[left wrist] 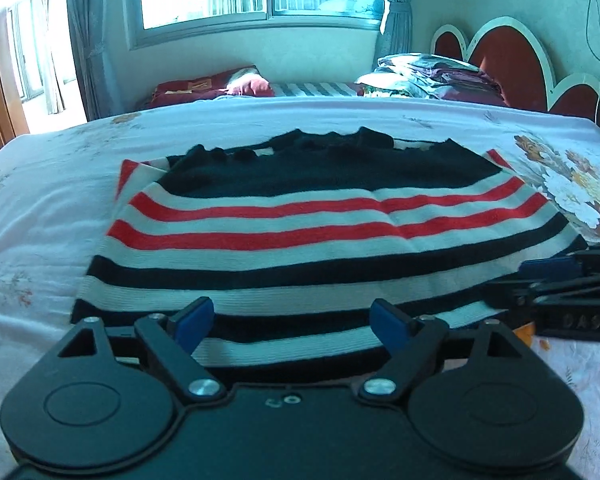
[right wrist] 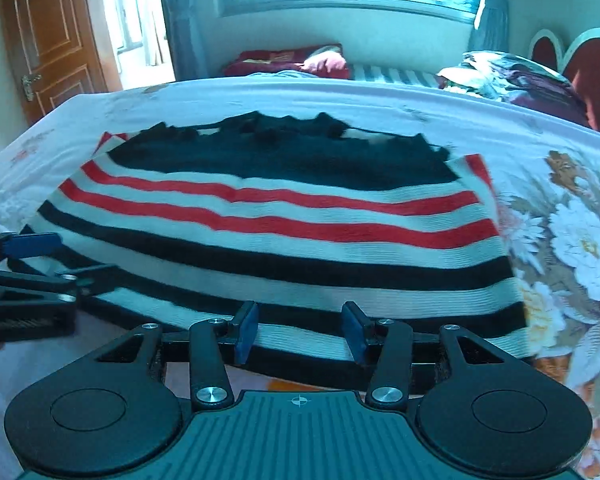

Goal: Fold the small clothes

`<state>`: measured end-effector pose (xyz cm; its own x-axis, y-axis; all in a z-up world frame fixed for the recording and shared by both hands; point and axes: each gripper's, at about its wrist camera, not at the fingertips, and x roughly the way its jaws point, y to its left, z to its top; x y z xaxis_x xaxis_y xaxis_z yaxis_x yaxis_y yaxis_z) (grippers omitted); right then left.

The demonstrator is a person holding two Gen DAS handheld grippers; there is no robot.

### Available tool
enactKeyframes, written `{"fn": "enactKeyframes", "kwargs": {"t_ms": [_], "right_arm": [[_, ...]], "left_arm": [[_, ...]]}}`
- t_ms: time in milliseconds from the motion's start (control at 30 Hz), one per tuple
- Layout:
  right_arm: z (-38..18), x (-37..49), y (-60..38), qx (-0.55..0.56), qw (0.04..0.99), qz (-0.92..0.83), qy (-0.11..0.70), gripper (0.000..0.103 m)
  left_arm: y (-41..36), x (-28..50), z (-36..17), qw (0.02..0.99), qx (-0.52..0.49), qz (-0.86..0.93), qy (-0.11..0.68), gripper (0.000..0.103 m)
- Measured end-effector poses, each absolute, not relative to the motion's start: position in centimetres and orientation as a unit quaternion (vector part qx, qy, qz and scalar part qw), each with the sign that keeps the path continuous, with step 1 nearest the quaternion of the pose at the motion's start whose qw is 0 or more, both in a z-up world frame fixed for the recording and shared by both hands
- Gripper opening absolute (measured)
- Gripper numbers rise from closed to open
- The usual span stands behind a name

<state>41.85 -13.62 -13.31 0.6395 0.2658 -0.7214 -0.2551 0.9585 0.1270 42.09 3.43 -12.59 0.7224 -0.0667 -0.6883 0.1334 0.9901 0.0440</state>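
- Left wrist view: left gripper [left wrist: 290, 330] fingers spread wide over the striped sweater [left wrist: 300, 240], gripping nothing.
- Right gripper [right wrist: 300, 332] fingers part-open, empty, near the bed [right wrist: 560, 240] edge.

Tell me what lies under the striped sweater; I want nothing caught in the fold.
Around the striped sweater only the floral bedsheet shows, and the sweater lies flat on it. Anything beneath or inside the knit is covered, so I cannot tell.
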Motion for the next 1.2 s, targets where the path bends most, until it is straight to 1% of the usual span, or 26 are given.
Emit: {"fn": "enactKeyframes", "kwargs": {"t_ms": [100,200,333,433,600,700,833,867,900,933,1000,1033,1067,1100,1133,1167,1200], "right_arm": [[-14.0,41.5,-11.9,-0.005,0.903,0.146,0.403,0.047],[-14.4,41.2,-12.3,-0.022,0.902,0.151,0.403,0.047],[-14.4,41.2,-15.1,-0.031,0.906,0.12,0.405,0.047],[-14.5,41.4,-18.6,-0.006,0.909,0.082,0.409,0.047],[-14.5,40.8,-22.5,0.0,0.911,0.05,0.409,0.047],[-14.5,40.8,-23.2,0.003,0.911,0.056,0.409,0.047],[-14.9,40.7,-21.8,-0.039,0.913,0.051,0.402,0.047],[-14.7,40.9,-21.8,-0.038,0.911,0.052,0.407,0.047],[-14.4,41.0,-22.0,-0.033,0.91,0.054,0.409,0.047],[-14.0,40.8,-22.2,-0.027,0.912,0.054,0.405,0.047],[-13.6,40.2,-22.8,-0.019,0.92,0.051,0.387,0.047],[-14.3,40.3,-23.0,-0.024,0.914,0.052,0.401,0.047],[-14.8,40.4,-23.2,-0.025,0.913,0.058,0.403,0.047],[-14.8,40.5,-23.2,-0.028,0.913,0.062,0.402,0.047],[-14.4,40.6,-23.2,-0.029,0.911,0.063,0.406,0.046],[-13.9,40.7,-23.4,-0.017,0.912,0.063,0.405,0.042],[-13.4,40.6,-23.7,0.002,0.914,0.065,0.401,0.032]], "left_arm": [[2.4,42.3,-13.7,0.919,0.056,-0.048,0.387,0.083],[3.1,41.9,-14.1,0.919,0.058,-0.049,0.387,0.086],[4.6,41.6,-14.0,0.919,0.063,-0.038,0.388,0.086],[5.9,41.5,-13.9,0.919,0.063,-0.029,0.388,0.086],[8.2,41.1,-13.4,0.919,0.059,-0.004,0.389,0.086],[10.0,40.8,-13.5,0.921,0.041,0.014,0.386,0.086],[10.3,41.2,-13.8,0.92,0.036,0.01,0.39,0.085],[10.2,41.2,-13.4,0.92,0.035,0.013,0.391,0.083],[10.2,40.9,-13.0,0.922,0.032,0.018,0.386,0.077],[10.4,40.5,-12.6,0.925,0.026,0.021,0.379,0.075],[11.0,39.7,-12.6,0.928,0.021,0.024,0.371,0.076],[11.3,39.7,-13.2,0.922,0.027,0.027,0.385,0.078],[11.6,39.8,-13.7,0.918,0.031,0.031,0.395,0.088],[12.2,39.9,-13.9,0.915,0.016,0.034,0.401,0.091],[13.0,40.0,-13.7,0.912,-0.013,0.036,0.408,0.09],[13.6,39.8,-13.3,0.911,-0.037,0.043,0.408,0.083],[13.8,39.5,-12.9,0.913,-0.046,0.049,0.403,0.076]]}}
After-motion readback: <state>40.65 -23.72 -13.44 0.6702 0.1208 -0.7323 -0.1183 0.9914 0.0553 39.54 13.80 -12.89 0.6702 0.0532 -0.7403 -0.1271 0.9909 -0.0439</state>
